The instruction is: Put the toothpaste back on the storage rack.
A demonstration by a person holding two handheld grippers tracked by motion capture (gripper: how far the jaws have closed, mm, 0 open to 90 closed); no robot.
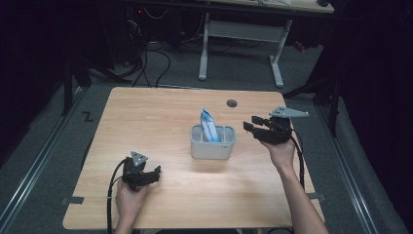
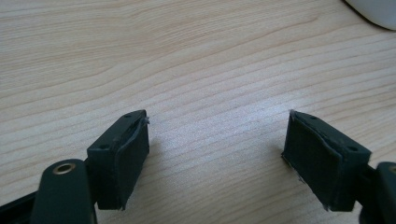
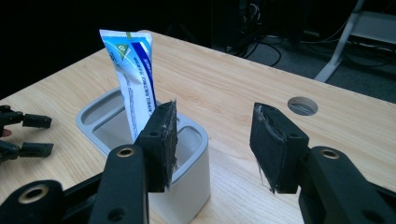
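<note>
- Toothpaste tube [image 1: 209, 126]: white with blue printing, it stands nearly upright in the grey holder [image 1: 213, 148], crimped flat end uppermost and leaning slightly toward the far side of the table [image 1: 146, 112]. In the right gripper view the tube [image 3: 134, 79] rises well above the holder's rim [image 3: 95, 108].
- Grey holder: a rounded rectangular caddy near the middle of the table, divided into compartments. The tube occupies the middle part; the compartment toward the left of the high view appears vacant, as does the near one seen in the right gripper view.
- Right gripper [image 1: 254, 127]: held above the table just to the right of the holder, its jaws pointing toward it. In the right gripper view [image 3: 215, 144] the jaws stand partly apart with nothing between the pads; one pad overlaps the holder's rim in the picture, though contact cannot be judged.
- Left gripper [image 1: 155, 174]: rests low over the near left part of the table, well apart from the holder. In the left gripper view [image 2: 217, 158] its jaws are spread wide over bare wood, gripping nothing.
- Cable hole [image 1: 232, 103]: a round opening in the table beyond the holder.
</note>
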